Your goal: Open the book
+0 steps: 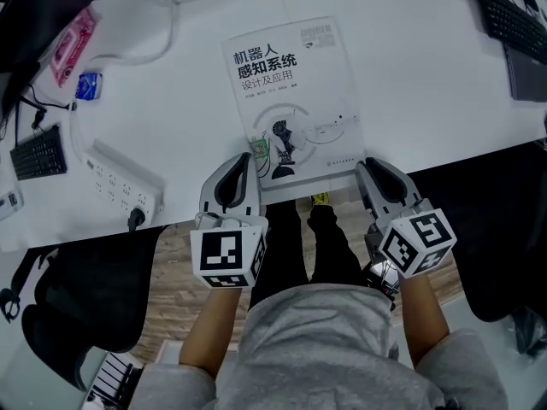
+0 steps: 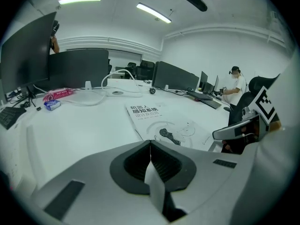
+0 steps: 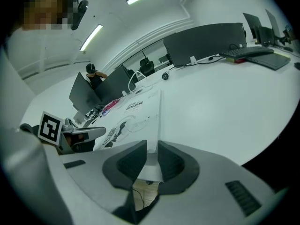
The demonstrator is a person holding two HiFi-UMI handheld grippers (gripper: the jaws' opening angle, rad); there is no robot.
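A closed white book (image 1: 291, 101) with black print and a robot picture on its cover lies on the white desk (image 1: 427, 101), its near edge at the desk's front edge. My left gripper (image 1: 248, 156) is at the book's near left corner with its jaws shut together and nothing gripped; in the left gripper view (image 2: 150, 142) the book (image 2: 164, 123) lies just ahead. My right gripper (image 1: 369, 166) is at the near right corner. Its jaws stand open by a narrow gap (image 3: 151, 146), and the book's (image 3: 136, 111) right edge runs into that gap. Whether the pads touch it cannot be told.
A white power strip (image 1: 126, 186) and black keyboard (image 1: 38, 152) lie at the left, with a pink packet (image 1: 73, 45) and a blue one (image 1: 88, 85) farther back. Another keyboard (image 1: 513, 20) sits at the far right. Black chairs (image 1: 77, 297) stand below the desk edge. Monitors (image 2: 77, 69) line the back.
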